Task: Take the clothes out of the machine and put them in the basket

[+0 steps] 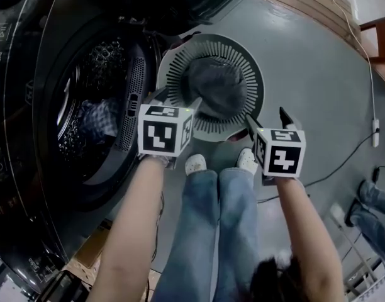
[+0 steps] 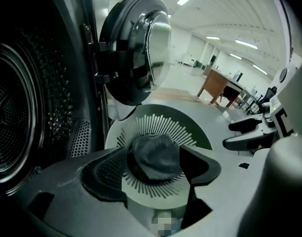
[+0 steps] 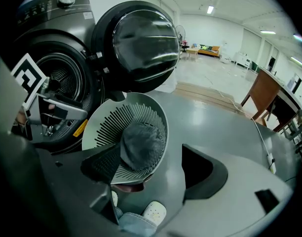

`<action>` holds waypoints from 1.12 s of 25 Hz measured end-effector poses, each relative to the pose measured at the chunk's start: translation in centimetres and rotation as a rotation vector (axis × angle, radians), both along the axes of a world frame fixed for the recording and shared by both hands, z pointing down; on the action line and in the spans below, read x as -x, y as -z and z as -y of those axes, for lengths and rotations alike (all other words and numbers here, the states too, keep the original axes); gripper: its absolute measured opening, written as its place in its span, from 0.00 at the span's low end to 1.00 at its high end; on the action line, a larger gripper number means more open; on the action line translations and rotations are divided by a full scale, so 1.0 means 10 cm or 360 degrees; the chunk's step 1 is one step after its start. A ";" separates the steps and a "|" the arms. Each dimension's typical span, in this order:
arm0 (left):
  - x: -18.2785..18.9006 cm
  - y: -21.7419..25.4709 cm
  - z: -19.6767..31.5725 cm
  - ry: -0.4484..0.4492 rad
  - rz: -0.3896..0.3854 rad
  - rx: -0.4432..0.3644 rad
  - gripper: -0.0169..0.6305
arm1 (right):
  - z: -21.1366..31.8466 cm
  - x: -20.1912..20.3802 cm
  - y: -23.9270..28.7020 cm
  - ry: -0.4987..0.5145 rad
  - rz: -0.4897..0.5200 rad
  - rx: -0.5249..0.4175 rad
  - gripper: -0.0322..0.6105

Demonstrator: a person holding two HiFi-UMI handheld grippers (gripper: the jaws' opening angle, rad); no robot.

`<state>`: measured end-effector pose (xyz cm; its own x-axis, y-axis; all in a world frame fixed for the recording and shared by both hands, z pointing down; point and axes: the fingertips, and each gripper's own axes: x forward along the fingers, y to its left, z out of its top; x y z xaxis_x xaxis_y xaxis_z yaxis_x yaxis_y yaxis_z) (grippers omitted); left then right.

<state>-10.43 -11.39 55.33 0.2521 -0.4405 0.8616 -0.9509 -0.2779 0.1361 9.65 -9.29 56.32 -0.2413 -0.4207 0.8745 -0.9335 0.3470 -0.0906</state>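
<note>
Head view: left hand-held gripper sits over the near rim of the basket, released, nothing in it. The grey garment lies bunched in the basket's middle, so that piece looks done. One checked cloth shows inside the drum of the machine; I'd call that the next pick. Right hand-held gripper hangs to the basket's right, also released and empty. Left gripper view: jaws apart, with the garment seen beyond them, not pinched. The drum is hard left, and the door stands open behind the basket. Advice: clear the basket wall first, swing left with jaws wide, enter through the middle of the opening, and stay off the perforated lip. Bite a raised fold of the cloth, not a flat layer. It looks limp and will likely drag, so lift it over the lip before crossing to the basket. Right gripper view: jaws wide, nothing between them, basket and garment ahead on the floor, close by the machine. Park this one out of the left's path, or use it to catch a trailing end.
</note>
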 end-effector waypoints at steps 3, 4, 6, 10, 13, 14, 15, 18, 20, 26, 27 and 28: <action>0.23 -0.07 -0.12 -0.0033 0.0156 0.0013 0.54 | 0.00 0.12 -0.01 0.0042 0.0002 0.0008 0.65; 0.34 -0.10 -0.15 -0.0037 0.0213 0.0015 0.55 | 0.01 0.16 0.00 0.0058 0.0004 0.0009 0.65; 0.57 -0.16 -0.22 -0.0006 0.0309 0.0030 0.57 | 0.02 0.26 0.00 0.0095 0.0006 0.0007 0.65; 1.05 -0.18 -0.31 0.0161 0.0432 0.0048 0.57 | 0.00 0.46 -0.04 0.0211 -0.0006 0.0010 0.65; 1.44 -0.14 -0.43 0.0293 0.0568 0.0036 0.57 | -0.15 0.67 -0.13 0.0370 -0.0024 0.0046 0.65; 1.56 -0.14 -0.49 0.0333 0.0615 0.0047 0.57 | -0.19 0.73 -0.16 0.0403 -0.0031 0.0064 0.65; 1.68 -0.14 -0.54 0.0373 0.0662 0.0063 0.57 | -0.23 0.78 -0.19 0.0419 -0.0036 0.0086 0.65; 2.03 -0.14 -0.66 0.0487 0.0830 0.0099 0.57 | -0.28 0.94 -0.25 0.0435 -0.0025 0.0153 0.65; 2.27 -0.12 -0.71 0.0577 0.0946 0.0107 0.57 | -0.27 1.05 -0.29 0.0455 -0.0026 0.0187 0.65; 2.78 -0.29 -0.79 0.0790 0.1125 0.0220 0.59 | -0.34 1.22 -0.49 0.0512 -0.0116 0.0365 0.65; 2.83 -0.34 -0.80 0.0818 0.1130 0.0252 0.61 | -0.33 1.23 -0.50 0.0522 -0.0117 0.0362 0.65; 2.87 -0.40 -0.79 0.0847 0.1128 0.0281 0.62 | -0.30 1.25 -0.51 0.0532 -0.0113 0.0347 0.65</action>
<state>-39.17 -3.47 59.34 -0.5632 -0.1938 0.8033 -0.8247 0.1923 -0.5318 -2.86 -6.24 61.43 -0.2689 -0.1319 0.9541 -0.7790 0.6123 -0.1349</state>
